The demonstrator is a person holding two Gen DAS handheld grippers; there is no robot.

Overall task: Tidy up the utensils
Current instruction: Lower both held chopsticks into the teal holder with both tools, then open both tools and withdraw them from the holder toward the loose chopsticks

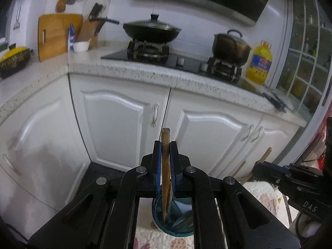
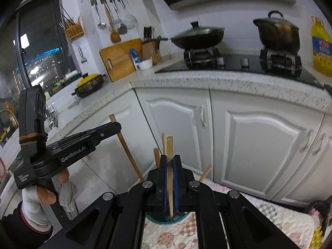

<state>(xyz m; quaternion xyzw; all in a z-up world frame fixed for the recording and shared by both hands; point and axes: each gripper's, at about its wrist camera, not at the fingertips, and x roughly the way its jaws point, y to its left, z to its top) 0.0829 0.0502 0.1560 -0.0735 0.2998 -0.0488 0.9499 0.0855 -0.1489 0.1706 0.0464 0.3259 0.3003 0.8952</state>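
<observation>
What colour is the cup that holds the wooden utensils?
Teal blue. The cup shows best in the left wrist view, below the left gripper.

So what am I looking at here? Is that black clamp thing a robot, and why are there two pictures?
No robot: a person holds a hand-held clamp in each hand, and each carries a camera looking along its fingers. One picture is from the left tool, shut on a wooden stick standing in a teal cup. The other is from the right tool, shut on a flat stick in the same cup, which stands on a patterned cloth. Behind is a kitchen counter with a wok.
</observation>
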